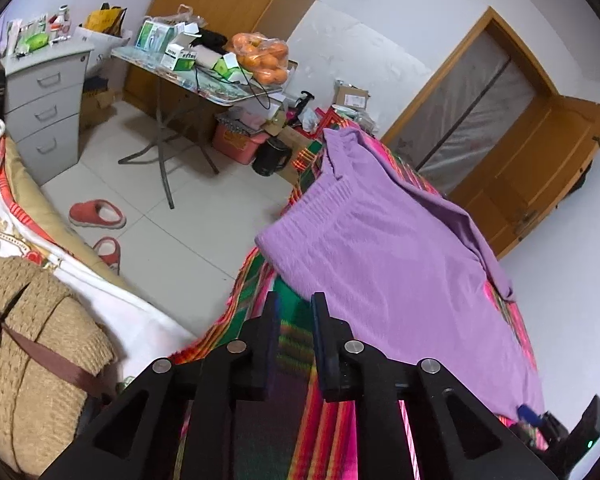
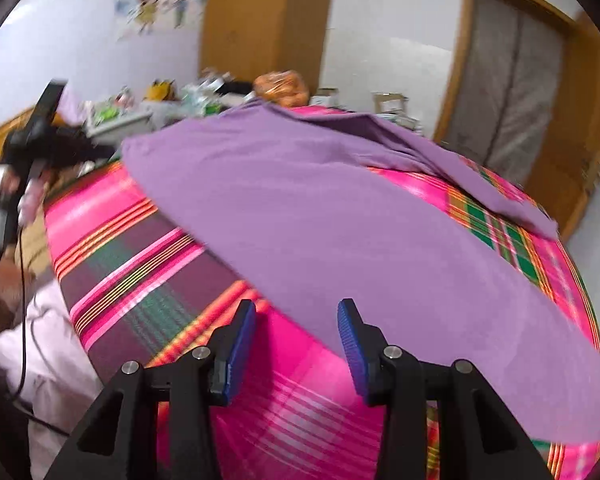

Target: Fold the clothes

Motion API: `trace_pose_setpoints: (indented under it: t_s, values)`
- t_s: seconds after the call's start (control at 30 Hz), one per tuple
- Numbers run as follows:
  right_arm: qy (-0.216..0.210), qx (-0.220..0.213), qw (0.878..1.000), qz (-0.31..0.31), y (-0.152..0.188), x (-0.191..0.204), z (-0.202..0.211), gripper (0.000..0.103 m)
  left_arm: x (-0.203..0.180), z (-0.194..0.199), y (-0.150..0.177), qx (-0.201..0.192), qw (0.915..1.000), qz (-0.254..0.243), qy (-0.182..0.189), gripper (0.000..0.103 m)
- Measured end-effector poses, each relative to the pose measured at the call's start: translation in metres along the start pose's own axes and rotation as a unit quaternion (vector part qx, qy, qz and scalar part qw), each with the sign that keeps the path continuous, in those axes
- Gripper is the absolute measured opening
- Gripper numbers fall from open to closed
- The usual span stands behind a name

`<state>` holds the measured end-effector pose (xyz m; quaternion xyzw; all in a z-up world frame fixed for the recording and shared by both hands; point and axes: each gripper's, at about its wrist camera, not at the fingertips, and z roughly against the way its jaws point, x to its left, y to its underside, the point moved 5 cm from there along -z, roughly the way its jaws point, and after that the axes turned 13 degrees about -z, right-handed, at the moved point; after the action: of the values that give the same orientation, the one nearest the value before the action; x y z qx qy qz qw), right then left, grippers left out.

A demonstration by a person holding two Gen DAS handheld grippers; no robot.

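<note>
Two claws, left [image 1: 296, 304] and right [image 2: 298, 316], both empty, face one purple garment [image 2: 340, 208].

White walls, pale tiled floor [image 1: 188, 236], wooden door [image 1: 540, 168], grey drawers [image 1: 46, 112].

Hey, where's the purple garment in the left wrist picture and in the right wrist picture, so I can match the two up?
Left wrist view: the purple garment lies right of centre on the striped sheet, ahead of the left tool.
Right wrist view: it fills the centre and right, ahead of the right tool.
Shared landmark: the bag of oranges, upper centre in the left view, peeks over the garment's far edge in the right view.
</note>
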<state>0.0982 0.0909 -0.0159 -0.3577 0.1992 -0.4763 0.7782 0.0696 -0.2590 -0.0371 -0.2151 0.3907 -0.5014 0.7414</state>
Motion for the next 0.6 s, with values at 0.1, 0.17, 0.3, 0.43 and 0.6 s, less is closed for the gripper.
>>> trace_pose_setpoints:
  t_s: [0.1, 0.17, 0.3, 0.43, 0.6]
  values:
    - [-0.003, 0.005, 1.0, 0.019, -0.004, 0.01, -0.005, 0.043, 0.003, -0.009, -0.007, 0.007, 0.9996, 0.016, 0.023, 0.023]
    - [-0.005, 0.01, 1.0, 0.022, -0.005, 0.013, -0.006, 0.043, 0.004, -0.015, -0.011, 0.014, 0.9987, 0.028, 0.039, 0.032]
    - [-0.01, 0.022, 0.999, 0.021, -0.013, 0.01, -0.018, 0.043, 0.01, -0.03, -0.013, 0.04, 0.9959, 0.058, 0.057, 0.035]
    - [-0.012, 0.033, 0.999, 0.029, -0.016, 0.012, -0.022, 0.043, 0.013, -0.039, -0.015, 0.056, 0.9937, 0.075, 0.061, 0.035]
    - [-0.008, 0.033, 0.997, 0.066, -0.016, 0.025, -0.024, 0.019, 0.007, -0.038, -0.023, 0.045, 0.9962, 0.056, 0.048, 0.029]
